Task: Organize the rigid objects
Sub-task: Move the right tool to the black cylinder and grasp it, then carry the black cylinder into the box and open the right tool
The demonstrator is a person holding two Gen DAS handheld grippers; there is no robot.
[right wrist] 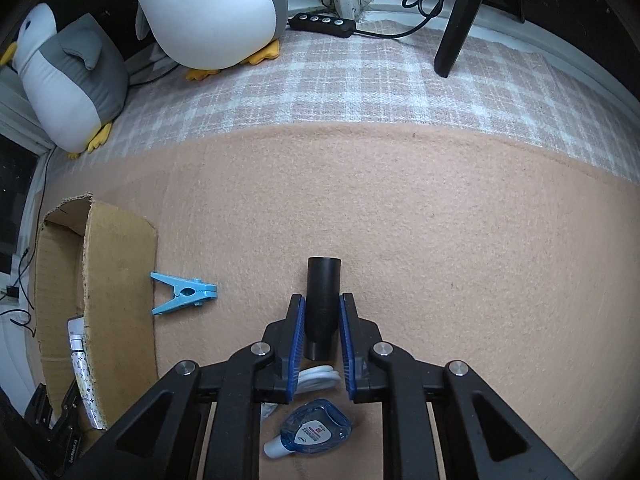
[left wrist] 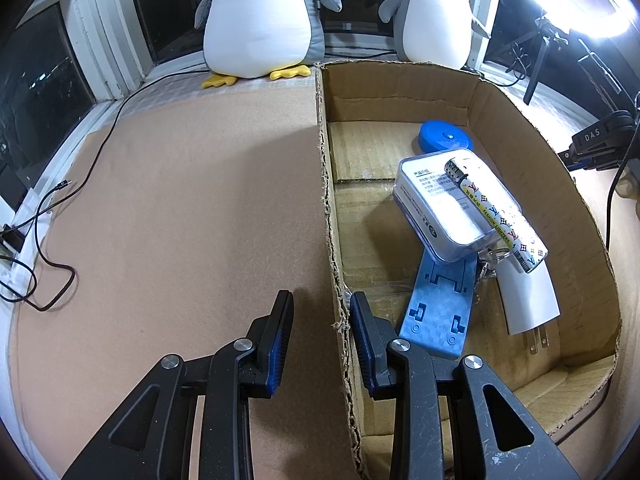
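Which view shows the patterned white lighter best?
The left wrist view: the patterned white lighter lies in full sight atop a clear plastic case inside the cardboard box. The right wrist view shows only a sliver of it behind the box wall.

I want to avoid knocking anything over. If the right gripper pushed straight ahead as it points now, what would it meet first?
The black cylinder already sits between the right gripper's fingers. Beyond it the way looks free: only bare tan mat, then the plaid cloth, though depth is unclear.
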